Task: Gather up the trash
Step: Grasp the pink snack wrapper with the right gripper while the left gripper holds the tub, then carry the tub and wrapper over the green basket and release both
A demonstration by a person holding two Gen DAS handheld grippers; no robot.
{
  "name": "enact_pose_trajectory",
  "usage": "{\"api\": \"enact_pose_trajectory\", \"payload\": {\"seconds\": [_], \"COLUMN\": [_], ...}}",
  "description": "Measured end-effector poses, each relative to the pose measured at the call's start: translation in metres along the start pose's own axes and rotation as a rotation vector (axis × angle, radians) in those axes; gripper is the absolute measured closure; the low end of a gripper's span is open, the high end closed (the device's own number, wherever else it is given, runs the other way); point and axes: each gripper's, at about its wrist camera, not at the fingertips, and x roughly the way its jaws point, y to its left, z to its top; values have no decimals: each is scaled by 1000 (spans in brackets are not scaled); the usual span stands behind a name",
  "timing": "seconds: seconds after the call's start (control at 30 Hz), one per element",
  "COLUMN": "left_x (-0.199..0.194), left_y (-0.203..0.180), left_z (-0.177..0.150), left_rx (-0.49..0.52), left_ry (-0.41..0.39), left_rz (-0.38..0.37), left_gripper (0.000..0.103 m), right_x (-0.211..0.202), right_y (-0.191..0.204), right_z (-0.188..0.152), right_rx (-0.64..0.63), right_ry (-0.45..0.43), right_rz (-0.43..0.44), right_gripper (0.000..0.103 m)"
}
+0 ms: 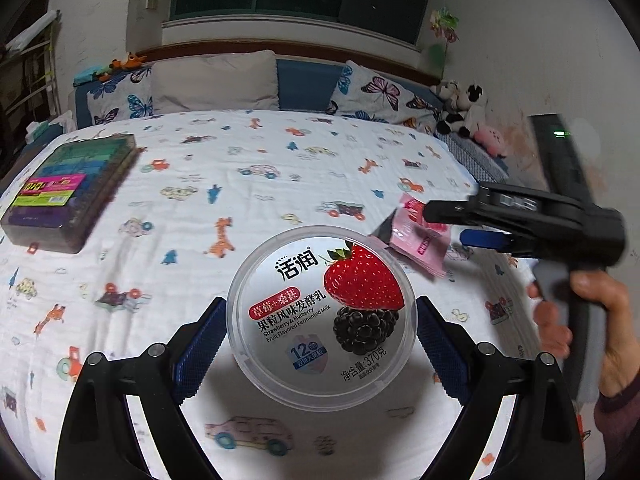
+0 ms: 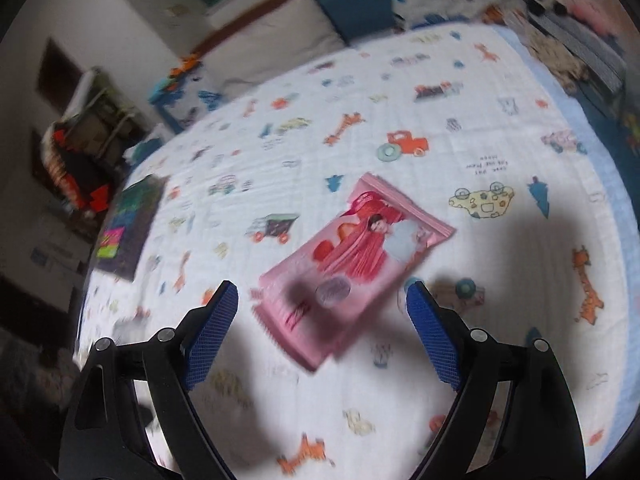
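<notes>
A wide bed under a white cotton sheet printed with cartoon cars and giraffes [image 1: 280, 184] fills both views, with broad bare stretches of it across the middle and towards the pillows. Along the headboard sit a plain beige pillow [image 1: 216, 80] and butterfly-print pillows [image 1: 380, 94], with plush toys [image 1: 466, 110] bunched in the far corner. Near the sheet's left edge lies a flat dark box with a bright pink and green label [image 1: 68, 192]; in the right wrist view it is too blurred to read.

The left gripper [image 1: 322, 344] has its blue-padded jaws spread wide around a round clear-lidded plastic yogurt tub with a strawberry and blackberry label [image 1: 322, 316]. The pads [image 1: 204, 348] stand at the tub's sides, and it seems lifted off the sheet, its shadow below; the contact itself is hard to make out.

The right gripper [image 2: 322, 334], held by a hand [image 1: 592, 320] cut off at the frame edge, hovers open and empty just above a pink rectangular foil snack wrapper [image 2: 352, 256] lying flat on the sheet, well clear of the box. In the left wrist view that gripper hides part of the wrapper.
</notes>
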Motion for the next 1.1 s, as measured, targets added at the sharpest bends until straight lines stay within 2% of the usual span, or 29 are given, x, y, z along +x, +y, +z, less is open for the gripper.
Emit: {"api": "enact_pose_trajectory", "payload": {"seconds": [0.23, 0.43, 0.5, 0.6, 0.7, 0.8, 1.1], "left_x": [-5, -4, -4, -3, -2, -3, -6], "left_y": [19, 30, 32, 34, 34, 30, 2], "left_z": [-7, -10, -11, -12, -11, -10, -5], "left_rx": [-7, -21, -22, -27, -32, -27, 6], "left_ry": [-10, -8, -8, -10, -9, -11, -17], "left_rz": [-8, -37, -41, -46, -50, -53, -87], "left_gripper": [14, 14, 14, 14, 14, 14, 14], "right_x": [30, 47, 49, 47, 42, 33, -22], "right_y": [3, 16, 19, 20, 18, 15, 7], "right_z": [20, 26, 25, 21, 17, 14, -9], "right_rx": [103, 47, 21, -26, -40, -33, -90], "right_ry": [51, 64, 65, 53, 39, 25, -79], "right_rz": [-110, -248, -285, -326, -319, -272, -202], "right_gripper": [17, 16, 20, 34, 44, 48, 50]}}
